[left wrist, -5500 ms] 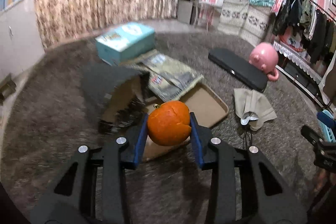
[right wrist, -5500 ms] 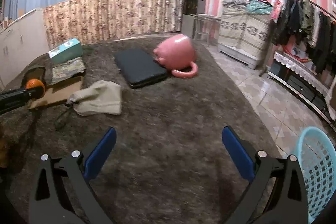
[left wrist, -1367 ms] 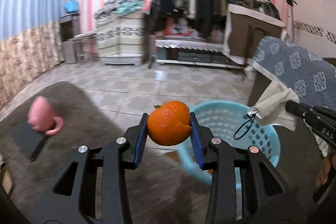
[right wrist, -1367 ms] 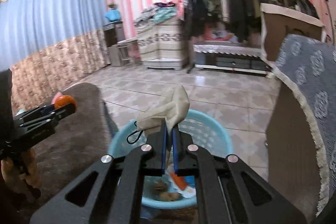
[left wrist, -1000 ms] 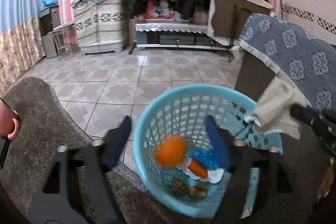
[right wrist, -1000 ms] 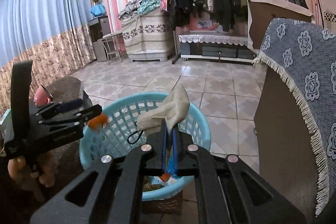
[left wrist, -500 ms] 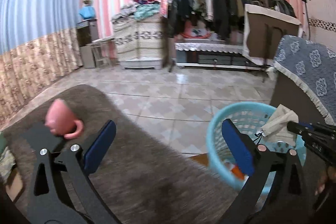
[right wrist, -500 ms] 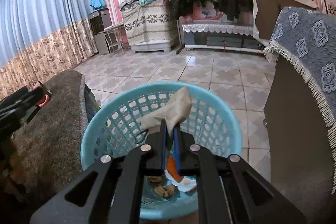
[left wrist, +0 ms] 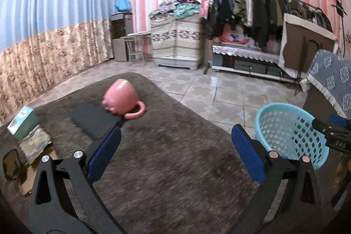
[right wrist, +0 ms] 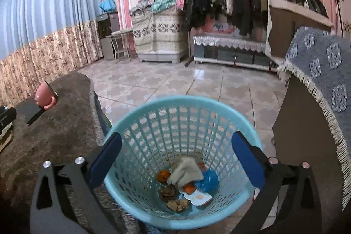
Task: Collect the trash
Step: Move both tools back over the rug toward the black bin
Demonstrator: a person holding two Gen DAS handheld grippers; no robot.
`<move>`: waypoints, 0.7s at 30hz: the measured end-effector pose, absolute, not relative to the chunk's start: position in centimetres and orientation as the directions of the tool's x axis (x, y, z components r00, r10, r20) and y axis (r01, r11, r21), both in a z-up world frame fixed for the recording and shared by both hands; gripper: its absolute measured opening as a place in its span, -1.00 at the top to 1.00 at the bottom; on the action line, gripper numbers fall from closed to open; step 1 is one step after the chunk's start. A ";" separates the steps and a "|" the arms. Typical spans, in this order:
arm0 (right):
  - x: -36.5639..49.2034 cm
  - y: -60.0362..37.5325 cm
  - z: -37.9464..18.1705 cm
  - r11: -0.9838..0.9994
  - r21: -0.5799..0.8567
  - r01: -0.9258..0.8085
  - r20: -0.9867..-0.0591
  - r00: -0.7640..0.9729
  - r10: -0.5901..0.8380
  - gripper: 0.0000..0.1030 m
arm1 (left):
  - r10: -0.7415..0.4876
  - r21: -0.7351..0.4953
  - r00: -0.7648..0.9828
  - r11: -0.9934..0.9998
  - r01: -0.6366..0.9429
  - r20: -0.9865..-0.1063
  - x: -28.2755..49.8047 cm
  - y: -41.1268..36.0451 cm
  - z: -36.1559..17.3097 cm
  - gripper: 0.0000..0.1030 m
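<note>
**Inspector:** Status of the right gripper (right wrist: 176,159)?

**Assistant:** Its jaws have just been opening and now stand wide with nothing between them, directly above the basket (right wrist: 140,120). The cloth (right wrist: 186,172) lies loose at the bottom, on top of an orange (right wrist: 164,175), a blue wrapper (right wrist: 208,181) and brown scraps (right wrist: 175,203).

**Inspector:** And the left gripper (left wrist: 175,149)?

**Assistant:** Also spread wide and empty. It faces the rug (left wrist: 166,157), with the basket (left wrist: 283,124) off to its right, beside the rug's edge on the floor.

**Inspector:** What remains on the rug?

**Assistant:** A pink piggy bank (left wrist: 122,100) touching a black pad (left wrist: 92,121), and further left a teal box (left wrist: 20,122), folded papers (left wrist: 34,143) and cardboard (left wrist: 28,177). Which of these counts as trash I cannot tell for certain.

**Inspector:** Risks from here?

**Assistant:** In my judgement, three. The right gripper sits close over the rim; pulling back low could catch the basket and tip it. The left view is blurred, so a hasty approach could misjudge a grasp on the flat papers, where the pile may snag a finger. Lastly, household items may be mistaken for trash.
</note>
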State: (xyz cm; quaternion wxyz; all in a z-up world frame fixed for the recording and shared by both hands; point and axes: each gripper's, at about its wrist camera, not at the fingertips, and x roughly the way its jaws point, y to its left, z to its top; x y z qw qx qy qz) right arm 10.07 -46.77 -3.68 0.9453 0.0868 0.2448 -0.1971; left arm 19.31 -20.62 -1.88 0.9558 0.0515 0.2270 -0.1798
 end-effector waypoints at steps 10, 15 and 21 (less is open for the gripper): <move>9.6 -41.1 0.0 0.952 0.057 0.301 -0.424 0.871 -0.250 -0.91 | -0.220 0.022 0.884 0.968 0.252 -0.413 16.8 -13.5 -0.4 -0.89; 10.0 -38.0 0.6 0.971 0.018 0.239 -0.406 0.889 -0.211 -0.91 | -0.158 0.023 0.900 0.983 0.183 -0.405 15.6 -8.9 -0.1 -0.89; 11.1 -34.6 0.9 0.987 0.000 0.160 -0.405 0.903 -0.146 -0.91 | -0.079 0.011 0.909 0.996 0.092 -0.410 14.9 -3.7 -0.2 -0.89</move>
